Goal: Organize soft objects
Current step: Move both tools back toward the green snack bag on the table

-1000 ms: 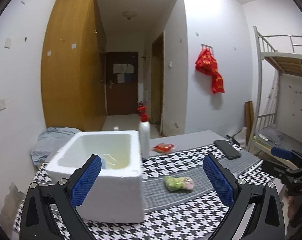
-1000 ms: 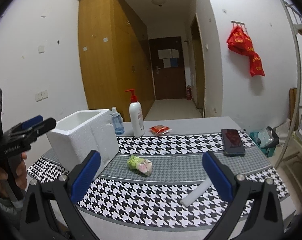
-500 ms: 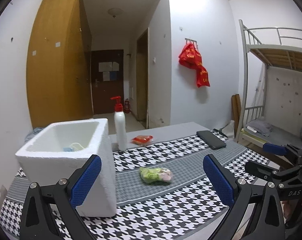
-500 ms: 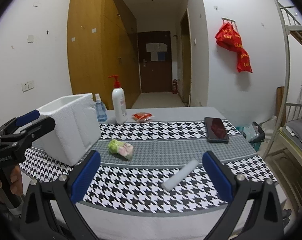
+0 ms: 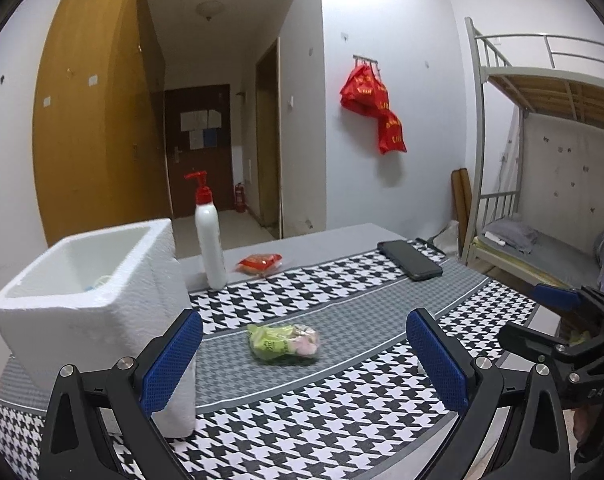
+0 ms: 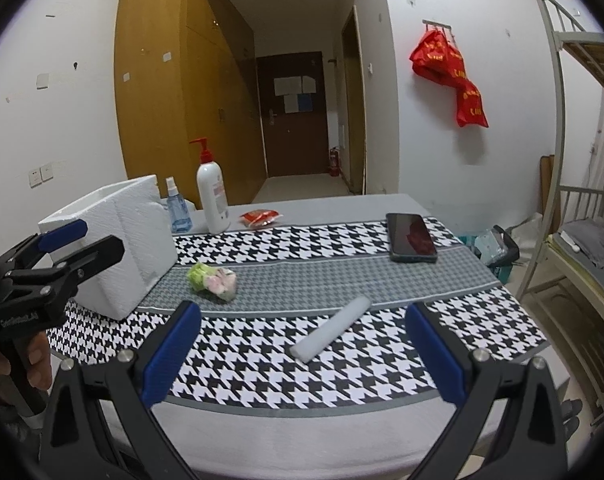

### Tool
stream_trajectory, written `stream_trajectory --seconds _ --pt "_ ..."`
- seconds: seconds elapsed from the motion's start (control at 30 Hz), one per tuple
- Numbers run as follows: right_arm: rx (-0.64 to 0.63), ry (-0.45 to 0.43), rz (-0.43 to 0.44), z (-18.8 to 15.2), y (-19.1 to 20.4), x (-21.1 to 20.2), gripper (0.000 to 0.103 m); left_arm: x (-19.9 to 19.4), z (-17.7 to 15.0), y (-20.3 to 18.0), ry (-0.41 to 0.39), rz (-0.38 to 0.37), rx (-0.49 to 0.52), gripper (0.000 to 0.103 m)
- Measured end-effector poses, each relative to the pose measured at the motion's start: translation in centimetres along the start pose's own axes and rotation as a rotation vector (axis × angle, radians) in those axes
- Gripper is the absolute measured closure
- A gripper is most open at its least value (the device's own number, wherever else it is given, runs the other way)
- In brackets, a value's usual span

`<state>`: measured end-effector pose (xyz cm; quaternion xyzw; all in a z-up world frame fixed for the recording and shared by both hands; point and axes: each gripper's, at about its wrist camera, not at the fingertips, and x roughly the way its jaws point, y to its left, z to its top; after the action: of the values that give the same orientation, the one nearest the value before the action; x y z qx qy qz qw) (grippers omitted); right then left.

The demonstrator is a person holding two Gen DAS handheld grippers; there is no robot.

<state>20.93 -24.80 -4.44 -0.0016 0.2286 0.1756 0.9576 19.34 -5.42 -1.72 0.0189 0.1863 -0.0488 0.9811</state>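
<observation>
Hovering wide open and empty over the table edge: left gripper [image 5: 303, 356] and right gripper [image 6: 302, 348], with nothing picked yet. Lying on the grey stripe just beside the foam box [image 5: 90, 292], the green-pink packet [image 5: 284, 341]; nearer the right gripper, a white roll [image 6: 330, 329]. Likely next: reaching down, closing gently on one, lifting it into the box.

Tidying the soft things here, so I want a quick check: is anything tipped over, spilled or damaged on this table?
Nothing is spilled or broken. The pump bottle and spray bottle stand upright. The green-pink packet and the white foam roll lie loose on the cloth, outside the foam box.
</observation>
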Motion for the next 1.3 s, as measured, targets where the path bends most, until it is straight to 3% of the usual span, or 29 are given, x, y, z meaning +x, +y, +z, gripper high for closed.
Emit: stream_trajectory --seconds 0.53,1.3 --pt "0.031 0.076 0.000 -1.4 -1.7 3.1 0.000 5.9 -0.6 -0.2 0.158 0.005 -0.025 0.001" --pt "0.046 0.153 0.021 -1.7 -2.5 6.7 0.000 12.6 -0.9 0.8 0.307 0.054 -0.024 0.001"
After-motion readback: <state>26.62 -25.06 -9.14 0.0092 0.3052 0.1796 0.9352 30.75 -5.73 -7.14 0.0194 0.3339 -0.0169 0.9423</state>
